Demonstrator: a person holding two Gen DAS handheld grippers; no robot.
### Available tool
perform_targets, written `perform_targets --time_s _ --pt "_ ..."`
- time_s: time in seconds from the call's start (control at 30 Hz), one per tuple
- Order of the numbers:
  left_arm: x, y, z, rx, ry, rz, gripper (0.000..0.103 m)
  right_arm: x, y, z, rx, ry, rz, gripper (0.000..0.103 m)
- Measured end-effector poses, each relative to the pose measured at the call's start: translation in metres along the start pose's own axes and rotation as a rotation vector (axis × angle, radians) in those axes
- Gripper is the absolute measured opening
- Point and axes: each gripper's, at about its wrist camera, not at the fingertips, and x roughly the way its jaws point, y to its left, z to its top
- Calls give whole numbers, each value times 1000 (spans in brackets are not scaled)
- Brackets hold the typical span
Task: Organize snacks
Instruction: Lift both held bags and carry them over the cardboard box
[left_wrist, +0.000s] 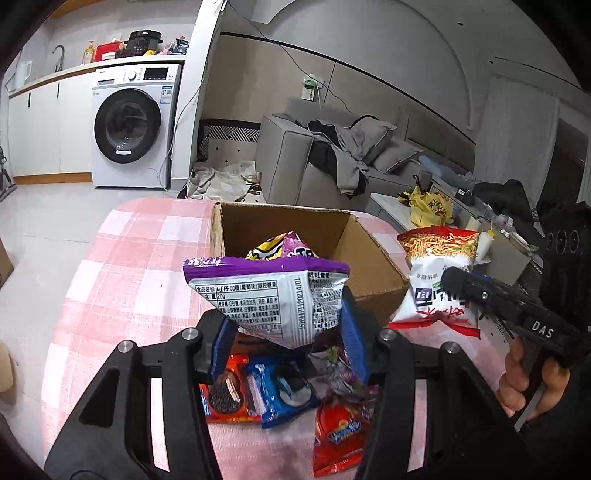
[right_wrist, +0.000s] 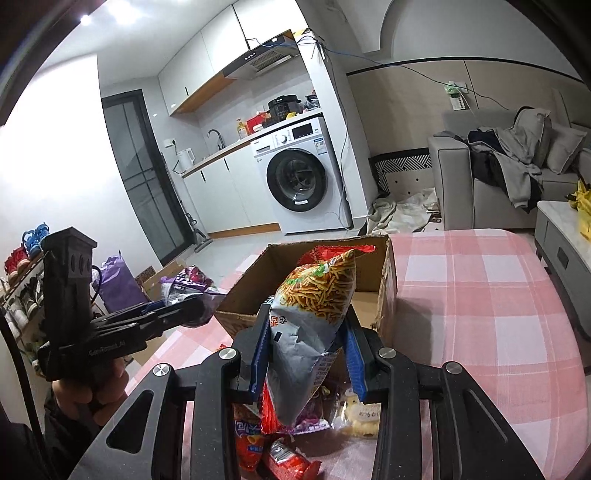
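My left gripper is shut on a purple and white candy bag, held up just in front of an open cardboard box on the pink checked table. Another purple bag shows inside the box. My right gripper is shut on a red and white noodle-snack bag, held up before the same box. That bag also shows in the left wrist view, with the right gripper at the box's right. The left gripper shows at the box's left in the right wrist view.
Loose snacks lie on the table under the grippers: Oreo packs, a red pack, red packs and a pale pastry pack. A sofa, a coffee table and a washing machine stand beyond.
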Motion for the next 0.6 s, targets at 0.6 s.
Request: perform_targets --time_s 0.6 --pt "49 -4 37 19 8 18 48 34 -7 34 -1 1 -24 36"
